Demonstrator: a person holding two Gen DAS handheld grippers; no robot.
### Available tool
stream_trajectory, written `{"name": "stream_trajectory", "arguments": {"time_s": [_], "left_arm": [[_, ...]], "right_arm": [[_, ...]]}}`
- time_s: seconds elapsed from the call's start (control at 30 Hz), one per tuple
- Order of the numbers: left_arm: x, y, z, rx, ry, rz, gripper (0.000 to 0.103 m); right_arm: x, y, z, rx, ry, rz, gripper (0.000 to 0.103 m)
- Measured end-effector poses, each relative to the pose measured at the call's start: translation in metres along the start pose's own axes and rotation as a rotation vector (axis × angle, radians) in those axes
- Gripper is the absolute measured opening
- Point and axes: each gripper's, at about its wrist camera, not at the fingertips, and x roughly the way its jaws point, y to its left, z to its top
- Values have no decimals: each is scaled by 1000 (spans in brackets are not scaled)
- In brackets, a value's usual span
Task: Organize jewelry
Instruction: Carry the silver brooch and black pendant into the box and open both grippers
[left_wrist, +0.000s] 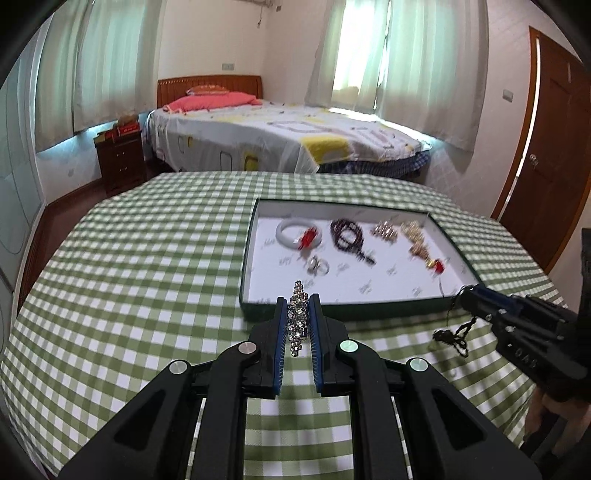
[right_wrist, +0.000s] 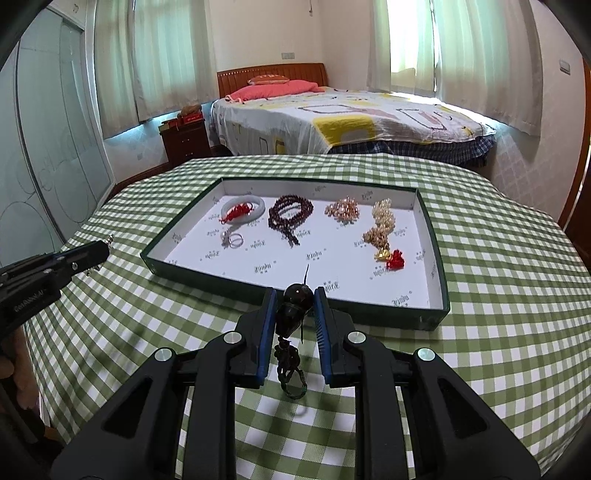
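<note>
While hovering over the checked cloth (left_wrist: 147, 258), left gripper (left_wrist: 298, 306) is clamping a crystal bracelet (left_wrist: 298, 317) just short of the tray (left_wrist: 332, 308); right gripper (right_wrist: 295, 299) is pinching a dark bead pendant (right_wrist: 293, 306), tassel dangling, at the tray's near rim. Bangle (right_wrist: 243, 208), beads (right_wrist: 290, 214), rings (right_wrist: 232, 239) are lying inside.

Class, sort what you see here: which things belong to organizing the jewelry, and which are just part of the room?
Belongs to the job:
- rhinestone bracelet in the left claw
- dark bead pendant in the right claw
- tray
- white bangle
- dark bead necklace

Just lying about:
- bed
- nightstand
</note>
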Motion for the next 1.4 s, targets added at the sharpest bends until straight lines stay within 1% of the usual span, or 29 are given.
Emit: {"name": "stream_trajectory", "arguments": {"time_s": [0.27,0.4,0.67,0.77,0.9,1.13,1.2,1.3,1.4], "left_arm": [[-3,-11,28,10,-66,-44,13],[0,-19,45,23,-102,-66,13],[13,-39,84,41,-197,-88,13],[25,-43,92,41,-210,-86,13],[53,-47,92,35,-173,-81,13],[122,-48,63,27,-9,-56,13],[135,-46,56,23,25,-49,13],[150,-47,46,28,66,-39,13],[160,-49,39,34,97,-35,13]], "right_arm": [[-14,-1,26,-4,-74,0,21],[-17,-2,46,-11,-121,0,21],[-16,-5,84,-18,-207,-4,21],[-7,-8,93,-9,-219,-8,21],[15,-14,94,-2,-200,-18,21],[73,-29,68,36,-57,-24,21],[87,-32,58,40,-12,-28,21],[101,-35,47,49,32,-31,21],[110,-36,43,54,60,-32,21]]}}
